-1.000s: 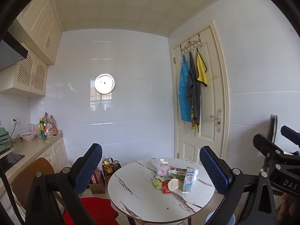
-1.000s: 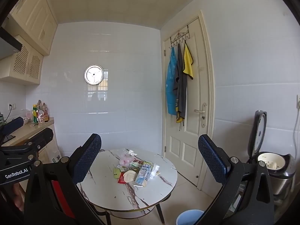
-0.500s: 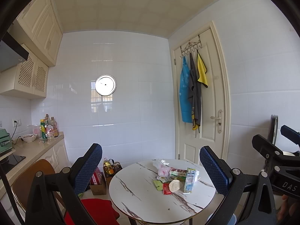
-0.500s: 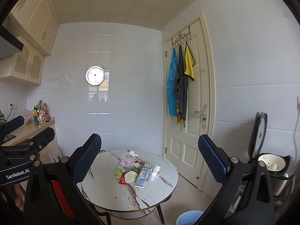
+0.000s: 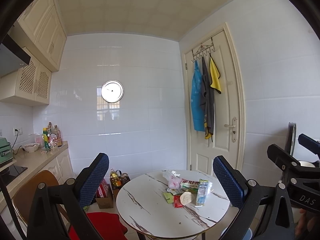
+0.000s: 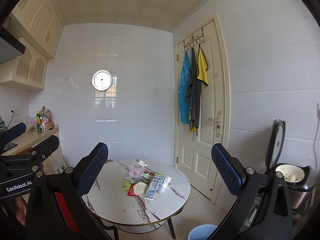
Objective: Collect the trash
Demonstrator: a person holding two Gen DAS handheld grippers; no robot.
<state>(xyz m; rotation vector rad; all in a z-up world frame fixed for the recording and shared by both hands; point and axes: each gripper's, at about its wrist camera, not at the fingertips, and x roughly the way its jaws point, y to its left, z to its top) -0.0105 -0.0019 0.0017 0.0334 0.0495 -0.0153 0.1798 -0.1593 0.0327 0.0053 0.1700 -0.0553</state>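
Since nothing is picked yet, left gripper (image 5: 161,177) and right gripper (image 6: 159,166) hang well short of the round table (image 6: 120,208), jaws spread wide, both empty. Trash pile (image 6: 147,182) sits mid-table, clear of the rim. Blue bin (image 6: 201,232) stands on the floor below the table's near-right edge; approach looks unobstructed.

Both grippers are held level and side by side, pointing the same way, well short of the bench. The left gripper (image 5: 161,177) has its jaws spread wide, nothing between them; its blue pads (image 5: 94,177) face each other. The right gripper (image 6: 160,169) likewise stands with jaws wide apart and empty. Each shows at the edge of the other's view, fingers (image 6: 19,215) of a hand under the left.
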